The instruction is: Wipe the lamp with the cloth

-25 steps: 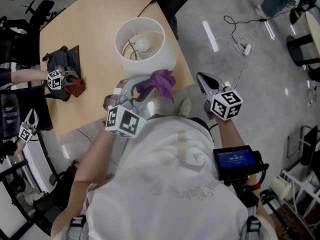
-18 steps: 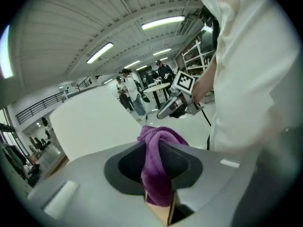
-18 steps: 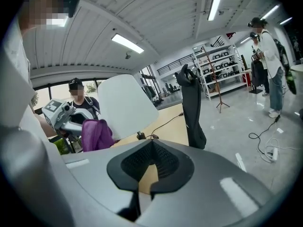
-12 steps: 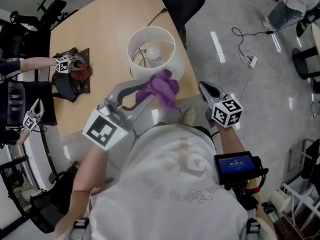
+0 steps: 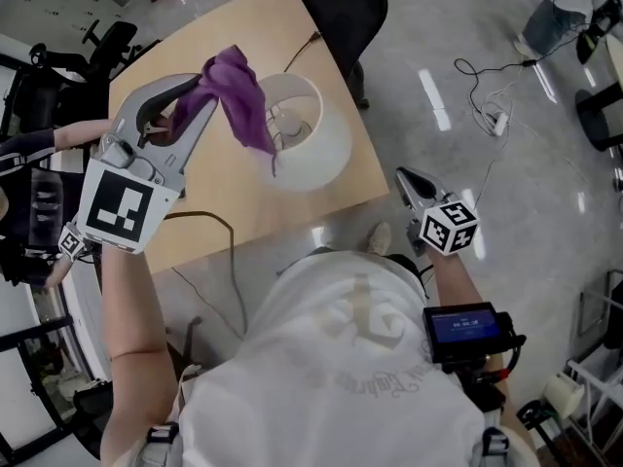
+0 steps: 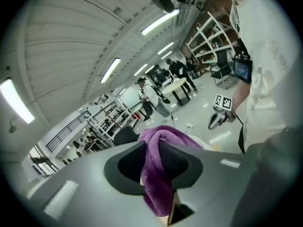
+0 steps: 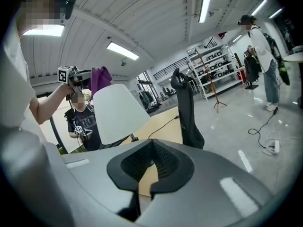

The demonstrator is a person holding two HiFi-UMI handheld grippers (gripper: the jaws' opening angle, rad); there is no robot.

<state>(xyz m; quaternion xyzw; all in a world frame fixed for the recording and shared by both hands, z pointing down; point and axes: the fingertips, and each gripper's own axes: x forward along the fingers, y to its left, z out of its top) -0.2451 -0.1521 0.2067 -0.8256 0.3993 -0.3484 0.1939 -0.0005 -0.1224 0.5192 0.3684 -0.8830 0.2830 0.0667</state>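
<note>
Jaws of the left gripper (image 5: 200, 84) pinch the purple cloth (image 5: 238, 100) up near the lamp (image 5: 321, 149); right gripper (image 5: 405, 176) jaws are closed, empty

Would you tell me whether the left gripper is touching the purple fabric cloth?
Touching: the left gripper view shows the purple cloth pinched between the jaws of the left gripper.

Looking down from the head, we cannot see the lamp's (image 5: 316, 144) foot. The shade covers it, and the cloth (image 5: 238, 95) hangs over the shade's rim at about ten o'clock. The chair (image 5: 341, 3) at twelve o'clock is cut by the top edge, and a second person (image 5: 58, 137) at nine o'clock by the left edge. In the left gripper view the cloth fills the gap between the jaws, so we cannot see where they meet. In the right gripper view the jaws' grey bulk hides most of the lamp's stand and the near edge of the table (image 7: 168, 122).
</note>
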